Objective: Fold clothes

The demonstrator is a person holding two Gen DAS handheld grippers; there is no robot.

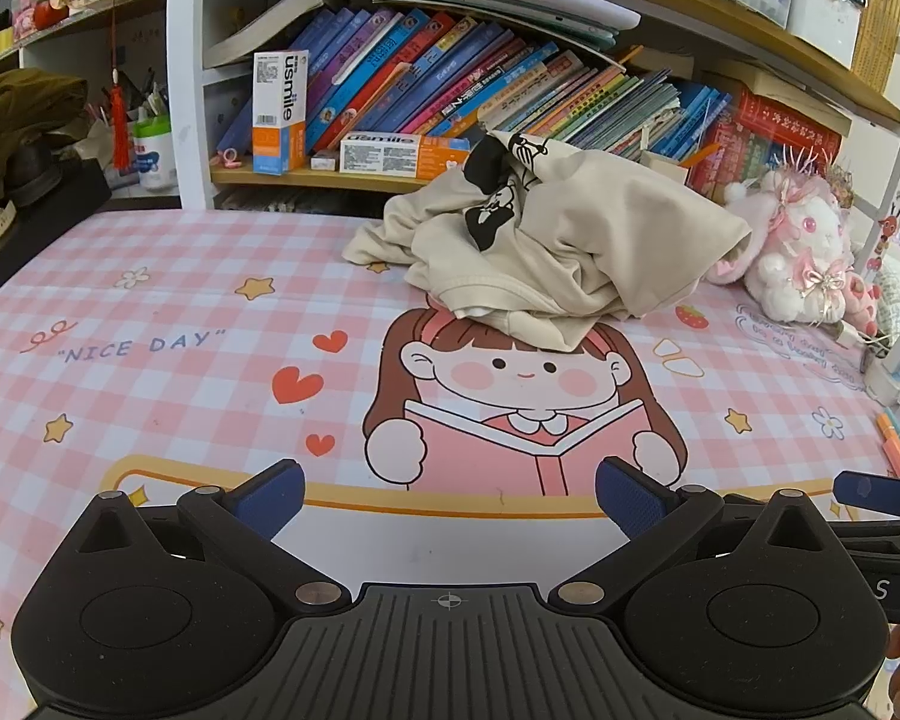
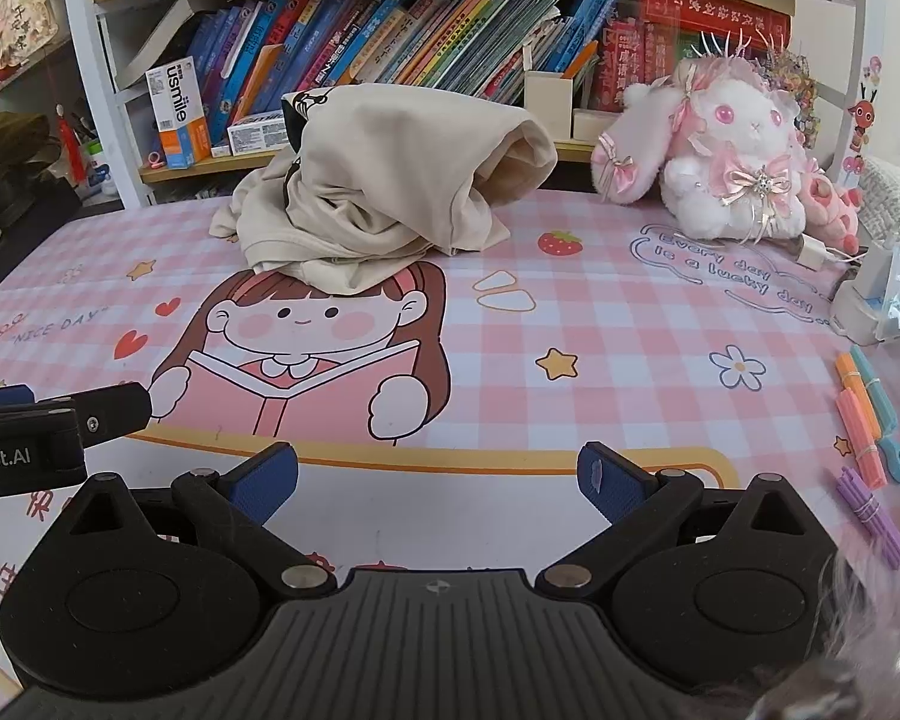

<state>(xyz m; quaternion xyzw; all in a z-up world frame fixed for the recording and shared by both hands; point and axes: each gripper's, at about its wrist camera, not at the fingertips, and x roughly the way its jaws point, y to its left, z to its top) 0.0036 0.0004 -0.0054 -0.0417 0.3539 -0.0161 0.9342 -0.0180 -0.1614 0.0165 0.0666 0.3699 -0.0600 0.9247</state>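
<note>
Pink gingham desk mat (image 1: 168,300) across the whole work surface, printed with a cartoon girl reading a book (image 1: 510,408), hearts, stars and the words "NICE DAY". Behind it, shelves packed with leaning books (image 1: 450,78).

Far left: olive-green fabric (image 1: 18,120) bundled on a side shelf, a red tassel (image 1: 119,126) hanging beside it. Next along, on the lower shelf, an upright white-and-orange usmile box (image 1: 279,111) with a second such box lying flat just beside it.

Left gripper (image 1: 450,504) low over the near edge of the mat, blue-padded jaws spread wide, nothing between them.

Centre back: cream garment (image 1: 546,240) with black print, crumpled in a heap against the shelf, its near edge draped over the cartoon girl's hair. Well apart from both grippers.

Right gripper (image 2: 438,492) alongside the left, likewise released, jaws wide and empty.

Further right: white-and-pink plush bunny (image 2: 732,162) seated at the back of the mat, near the garment but not touching it. At the right edge, bundled coloured sticks (image 2: 864,420) and a white charger with cable (image 2: 816,255).
</note>
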